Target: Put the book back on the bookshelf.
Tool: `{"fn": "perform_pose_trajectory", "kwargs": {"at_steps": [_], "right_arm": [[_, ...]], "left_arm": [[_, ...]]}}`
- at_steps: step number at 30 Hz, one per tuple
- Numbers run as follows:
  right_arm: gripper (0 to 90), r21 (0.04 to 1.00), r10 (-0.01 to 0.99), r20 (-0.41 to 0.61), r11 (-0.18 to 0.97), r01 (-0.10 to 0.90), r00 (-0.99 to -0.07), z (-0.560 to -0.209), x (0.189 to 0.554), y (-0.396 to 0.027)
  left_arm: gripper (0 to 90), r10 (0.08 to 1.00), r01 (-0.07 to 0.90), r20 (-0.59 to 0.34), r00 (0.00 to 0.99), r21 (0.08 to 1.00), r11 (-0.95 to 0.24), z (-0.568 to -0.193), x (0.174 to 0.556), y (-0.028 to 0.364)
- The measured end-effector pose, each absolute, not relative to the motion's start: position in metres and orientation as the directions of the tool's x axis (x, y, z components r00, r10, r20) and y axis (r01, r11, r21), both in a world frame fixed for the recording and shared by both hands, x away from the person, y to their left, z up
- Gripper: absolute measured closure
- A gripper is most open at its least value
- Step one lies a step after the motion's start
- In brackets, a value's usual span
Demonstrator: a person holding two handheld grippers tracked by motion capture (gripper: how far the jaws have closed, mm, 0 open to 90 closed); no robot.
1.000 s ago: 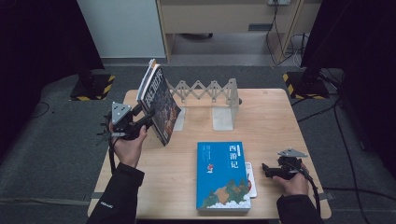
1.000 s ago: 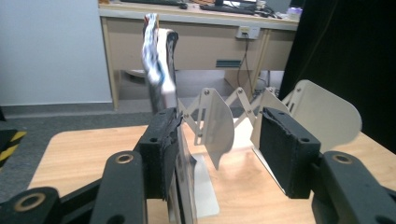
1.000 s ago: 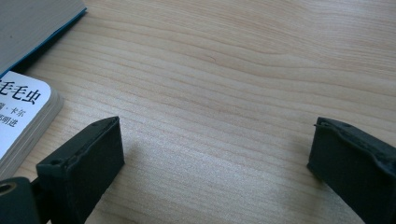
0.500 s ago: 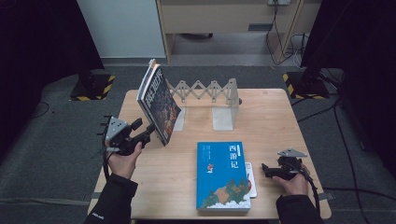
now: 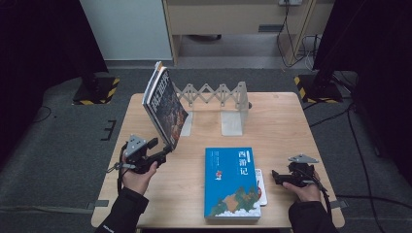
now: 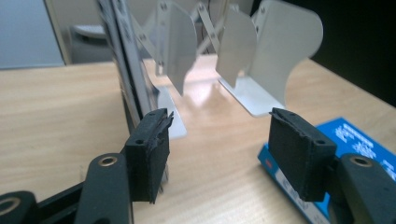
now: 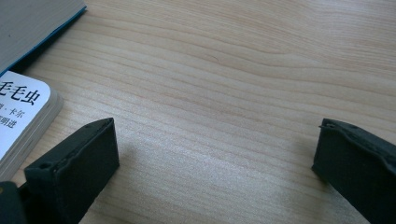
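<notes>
We see the dark-covered book [image 5: 165, 109] standing tilted on the desk [image 5: 291, 126], its top leaning toward the left edge and its lower end beside the leftmost plate of the white folding book rack [image 5: 214, 97]. Our left gripper [image 5: 163, 153] sits low at the book's near bottom corner, with its jaws just having been opening; they now stand fairly wide with nothing pressed between the pads. In the left gripper view the book's bottom edge [image 6: 128, 84] rises right behind the left-hand jaw, close to it, though we cannot tell whether they touch. A blue book [image 5: 232, 183] lies flat on the near middle of the desk, on top of a small white book [image 5: 262, 187] that peeks out at its right side. Our right gripper [image 5: 277, 177] rests near that edge, jaws wide apart over bare wood, holding nothing.
</notes>
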State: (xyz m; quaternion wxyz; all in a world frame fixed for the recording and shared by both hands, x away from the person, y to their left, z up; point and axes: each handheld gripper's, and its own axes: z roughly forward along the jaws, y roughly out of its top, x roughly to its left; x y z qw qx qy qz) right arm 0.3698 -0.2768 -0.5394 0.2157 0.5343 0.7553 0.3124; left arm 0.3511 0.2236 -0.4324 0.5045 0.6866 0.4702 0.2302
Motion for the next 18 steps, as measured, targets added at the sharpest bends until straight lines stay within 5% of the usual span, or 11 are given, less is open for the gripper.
{"fn": "perform_pose_trajectory", "kwargs": {"at_steps": [18], "right_arm": [[10.5, 0.673, 0.949, 0.042, 0.204, 0.711, -0.312, -0.520, 0.370, -0.270]], "left_arm": [[32.7, 0.843, 0.523, -0.194, 0.503, 0.844, -0.118, -0.470, 0.361, 0.204]]}}
